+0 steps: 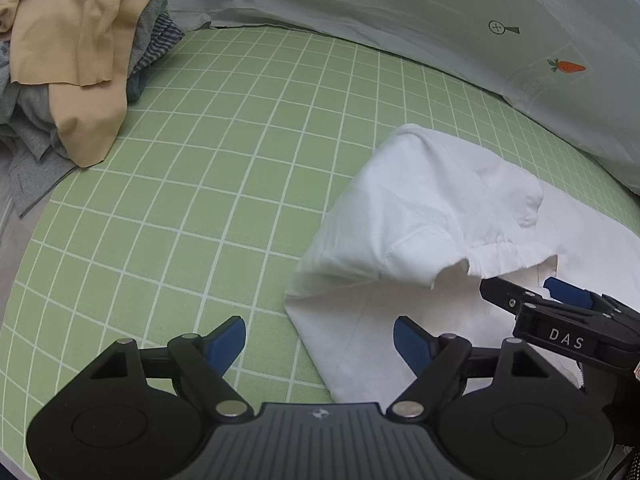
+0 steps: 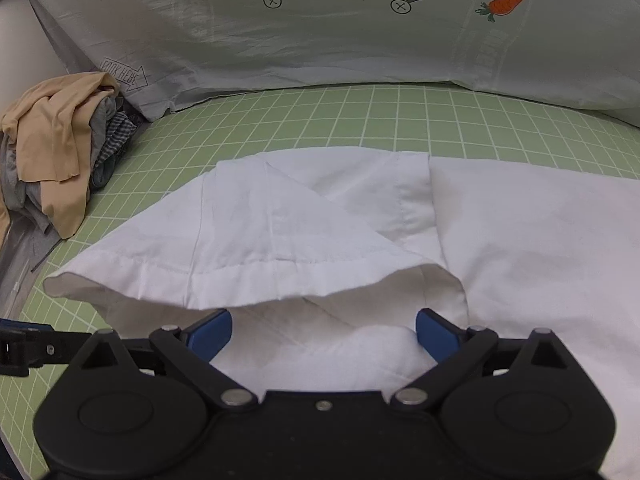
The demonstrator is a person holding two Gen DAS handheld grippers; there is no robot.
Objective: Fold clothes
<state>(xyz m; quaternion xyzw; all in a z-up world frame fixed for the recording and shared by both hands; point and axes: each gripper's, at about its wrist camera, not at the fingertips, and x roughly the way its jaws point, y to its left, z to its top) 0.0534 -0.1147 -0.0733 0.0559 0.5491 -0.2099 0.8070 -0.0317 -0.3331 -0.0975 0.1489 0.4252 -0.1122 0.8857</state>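
We have the white shirt [image 2: 500, 240] spread on the green sheet [image 1: 200, 200], sleeve [image 2: 248, 240] turned inward to narrow it. Both tongs, left [image 1: 320, 338] and right [image 2: 324, 332], gape, gripping nothing. The unfolded pile [image 1: 68, 60] waits at the sheet's far left corner.

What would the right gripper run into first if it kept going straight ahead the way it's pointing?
The right gripper, open, would most likely meet the raised sleeve hem of the white shirt just ahead of its fingertips; exact depth is hard to judge.

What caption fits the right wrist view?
Open right gripper over a white shirt on a green checked sheet, sleeve folded in.
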